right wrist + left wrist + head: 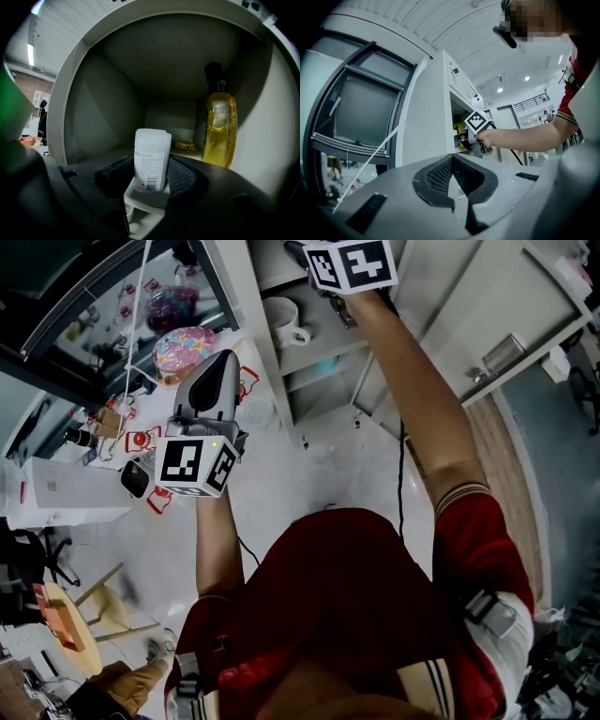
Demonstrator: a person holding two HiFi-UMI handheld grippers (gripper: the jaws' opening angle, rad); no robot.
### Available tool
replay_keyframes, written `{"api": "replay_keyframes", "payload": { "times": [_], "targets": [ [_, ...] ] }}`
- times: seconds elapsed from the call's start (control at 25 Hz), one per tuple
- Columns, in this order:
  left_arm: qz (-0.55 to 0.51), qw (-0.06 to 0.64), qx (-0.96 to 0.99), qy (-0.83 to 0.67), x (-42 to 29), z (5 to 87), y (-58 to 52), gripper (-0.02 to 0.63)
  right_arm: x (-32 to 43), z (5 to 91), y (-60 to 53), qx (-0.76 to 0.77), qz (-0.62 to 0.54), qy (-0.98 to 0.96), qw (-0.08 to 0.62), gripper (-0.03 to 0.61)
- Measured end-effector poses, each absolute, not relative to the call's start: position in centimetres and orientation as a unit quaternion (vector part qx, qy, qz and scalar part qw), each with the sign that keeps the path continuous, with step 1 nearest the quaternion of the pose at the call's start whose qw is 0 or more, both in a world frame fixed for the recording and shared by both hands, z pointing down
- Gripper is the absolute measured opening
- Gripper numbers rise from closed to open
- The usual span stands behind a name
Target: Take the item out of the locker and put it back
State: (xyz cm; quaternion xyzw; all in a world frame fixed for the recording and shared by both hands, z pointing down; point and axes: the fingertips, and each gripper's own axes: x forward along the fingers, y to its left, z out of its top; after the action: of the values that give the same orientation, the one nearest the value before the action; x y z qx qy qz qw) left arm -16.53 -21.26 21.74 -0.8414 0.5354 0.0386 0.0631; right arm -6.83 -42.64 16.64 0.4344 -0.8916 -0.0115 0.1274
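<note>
White, cloudy plastic makes up the small upright container (152,145) that stands at the near edge of an open locker (93,93) compartment. The right gripper (151,164) has it clamped, one dark ribbed pad pressed to each side of its lower half. Its paper label (149,171) faces out, with a line of capitals over several rows of fine print and a barcode at the bottom, all too small to read. To the right, further in and against the side wall, stands a tall bottle of yellow liquid (219,126) with a dark cap, apart from the container. Something small and golden lies at the far back, too dim to name. From above, the person's right arm reaches into the upper compartment, the marker cube (352,263) showing at the opening, and a white mug (284,322) sits on the shelf below. The left gripper (451,157) is held out left of the locker, its jaws together with nothing between them.
</note>
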Motion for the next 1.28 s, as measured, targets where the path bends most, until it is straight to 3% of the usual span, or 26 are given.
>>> {"api": "replay_keyframes", "payload": {
  "times": [0.64,1.28],
  "targets": [
    [0.036,0.061,-0.852,0.519,-15.1,21.9,-20.7,0.006,-4.7,14.9,-38.6,0.429,-0.018,-0.902,0.039,0.195],
    [0.039,0.047,-0.861,0.505,-12.4,23.7,-19.5,0.006,-2.4,16.0,-30.1,0.407,-0.049,-0.912,0.015,0.195]
  ]
}}
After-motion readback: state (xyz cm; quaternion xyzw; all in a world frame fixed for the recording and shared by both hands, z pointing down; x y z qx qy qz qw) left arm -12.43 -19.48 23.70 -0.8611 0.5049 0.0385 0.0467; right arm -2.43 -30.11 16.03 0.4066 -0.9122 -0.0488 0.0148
